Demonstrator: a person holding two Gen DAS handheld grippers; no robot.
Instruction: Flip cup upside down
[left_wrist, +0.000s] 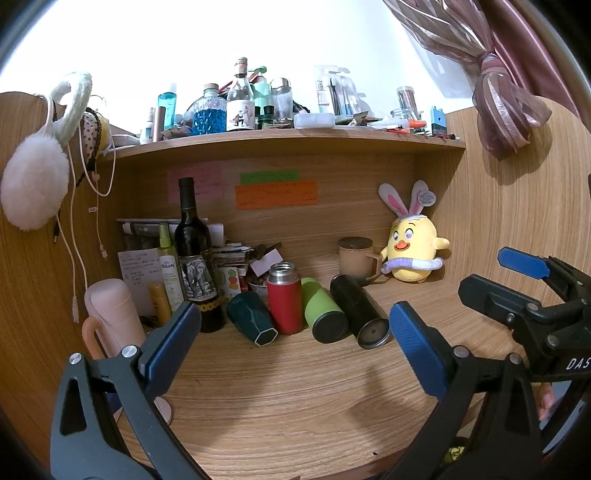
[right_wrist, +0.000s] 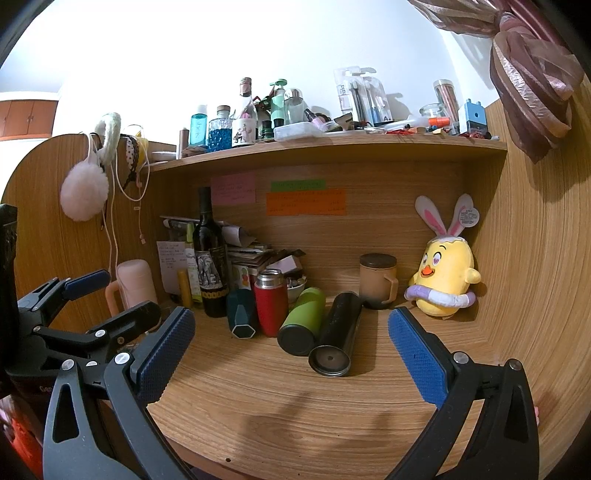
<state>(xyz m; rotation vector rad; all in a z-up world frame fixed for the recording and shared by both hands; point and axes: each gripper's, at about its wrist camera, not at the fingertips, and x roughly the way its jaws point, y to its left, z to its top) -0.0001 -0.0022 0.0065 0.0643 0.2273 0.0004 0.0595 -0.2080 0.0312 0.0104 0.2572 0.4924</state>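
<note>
Several cups stand or lie in a row on the wooden desk (left_wrist: 295, 398). A dark teal faceted cup (left_wrist: 251, 323) lies tipped with its base toward me. A red flask (left_wrist: 284, 301) stands upright, mouth open. A green cup (left_wrist: 323, 312) and a black tumbler (left_wrist: 360, 315) lie on their sides. They also show in the right wrist view: teal cup (right_wrist: 242, 314), red flask (right_wrist: 270, 301), green cup (right_wrist: 301, 319), black tumbler (right_wrist: 336, 334). My left gripper (left_wrist: 295, 332) is open and empty, short of the row. My right gripper (right_wrist: 291, 339) is open and empty too, and shows in the left wrist view (left_wrist: 517, 280).
A wine bottle (left_wrist: 194, 254), a pink jug (left_wrist: 114, 317), a spray bottle and papers crowd the back left. A tan lidded mug (left_wrist: 356, 258) and a yellow chick plush (left_wrist: 413, 251) stand at the back right. A cluttered shelf (left_wrist: 295, 136) runs overhead. Wooden side walls enclose the desk.
</note>
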